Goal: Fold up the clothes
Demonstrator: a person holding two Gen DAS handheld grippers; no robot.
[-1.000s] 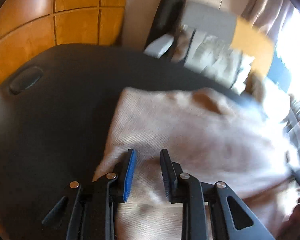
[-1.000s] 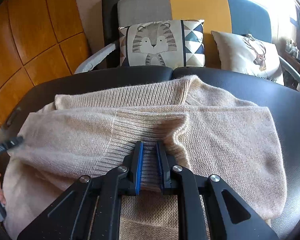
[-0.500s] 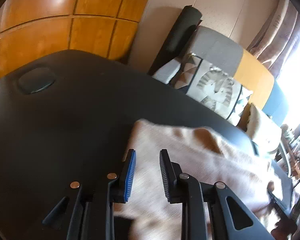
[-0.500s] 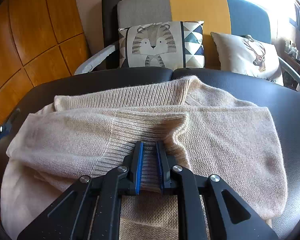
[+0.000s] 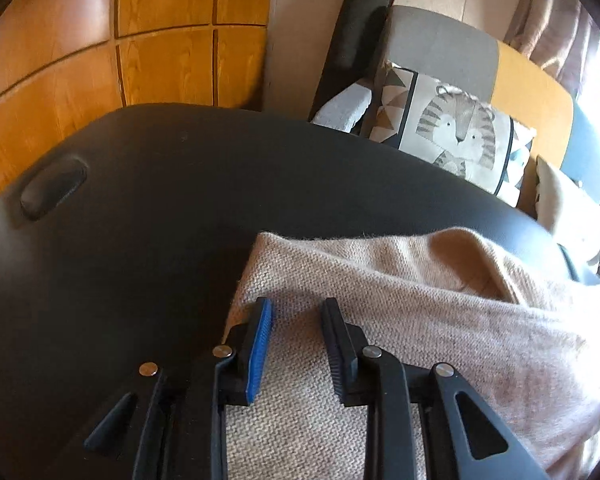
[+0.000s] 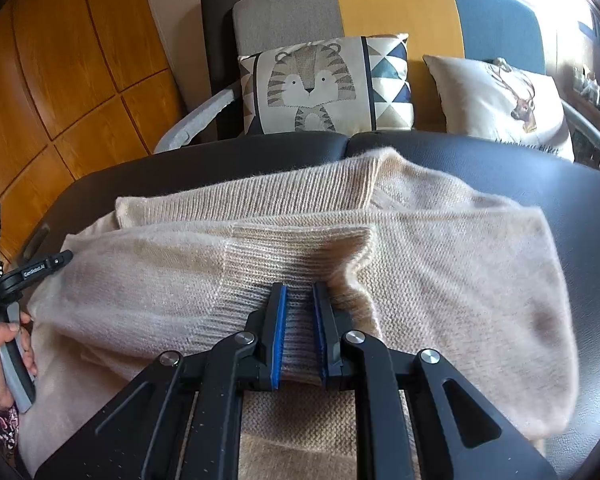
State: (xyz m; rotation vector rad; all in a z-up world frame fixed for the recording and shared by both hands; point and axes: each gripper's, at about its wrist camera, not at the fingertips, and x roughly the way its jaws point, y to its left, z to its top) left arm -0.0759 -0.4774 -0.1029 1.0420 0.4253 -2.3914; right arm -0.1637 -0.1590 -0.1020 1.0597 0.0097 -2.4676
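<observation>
A beige knit sweater (image 6: 440,264) lies partly folded on a black padded table (image 6: 540,176). My right gripper (image 6: 299,292) is shut on the ribbed cuff of a sleeve (image 6: 292,248) laid across the sweater's middle. My left gripper (image 5: 296,308) is open and empty, its jaws just above the sweater's left edge (image 5: 380,304). The left gripper also shows at the far left of the right wrist view (image 6: 66,257), by the sweater's left side.
Behind the table stands a sofa (image 6: 396,0) with a tiger cushion (image 6: 320,84) and a deer cushion (image 6: 500,104). Orange wood panels (image 5: 100,60) line the left wall. A dark oval recess (image 5: 52,192) sits in the table (image 5: 140,240) at far left.
My left gripper, still open, has swung away and come back down over the sweater's left edge. My right gripper has stayed shut on the cuff without moving.
</observation>
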